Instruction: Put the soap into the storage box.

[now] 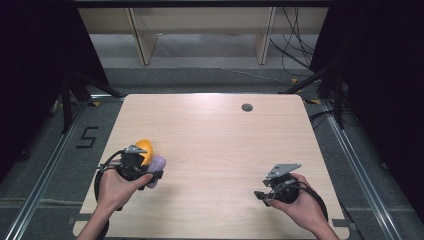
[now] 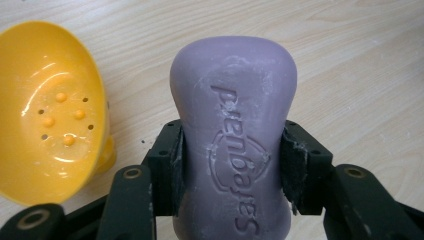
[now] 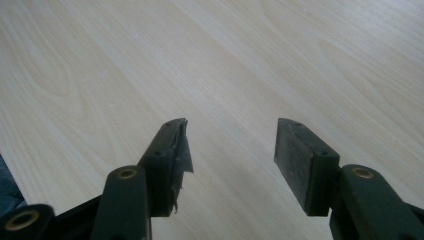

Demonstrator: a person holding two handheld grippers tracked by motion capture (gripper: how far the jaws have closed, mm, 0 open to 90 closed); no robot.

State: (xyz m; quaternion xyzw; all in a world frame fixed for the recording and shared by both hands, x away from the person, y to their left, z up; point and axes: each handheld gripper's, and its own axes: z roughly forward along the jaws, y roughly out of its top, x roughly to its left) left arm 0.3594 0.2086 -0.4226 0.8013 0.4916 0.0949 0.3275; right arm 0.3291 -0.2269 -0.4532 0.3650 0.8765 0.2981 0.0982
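Soap bar [image 2: 234, 145], purple and stamped with lettering, sits clamped at its waist between the left gripper [image 2: 233, 165] jaws, at about eight o'clock on the wooden table [image 1: 215, 140]. Just beside it, toward eleven o'clock, lies a yellow soap dish [image 2: 50, 110]. Well apart at four o'clock, the right gripper [image 3: 231, 150] hangs with jaws spread, empty, over bare wood.

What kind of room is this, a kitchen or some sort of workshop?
Probably a lab or recording studio, not a kitchen. A bare wooden table stands between black curtains, with loose cables on the floor behind it, and a person works with a hand-held left gripper clamped on a purple soap bar.
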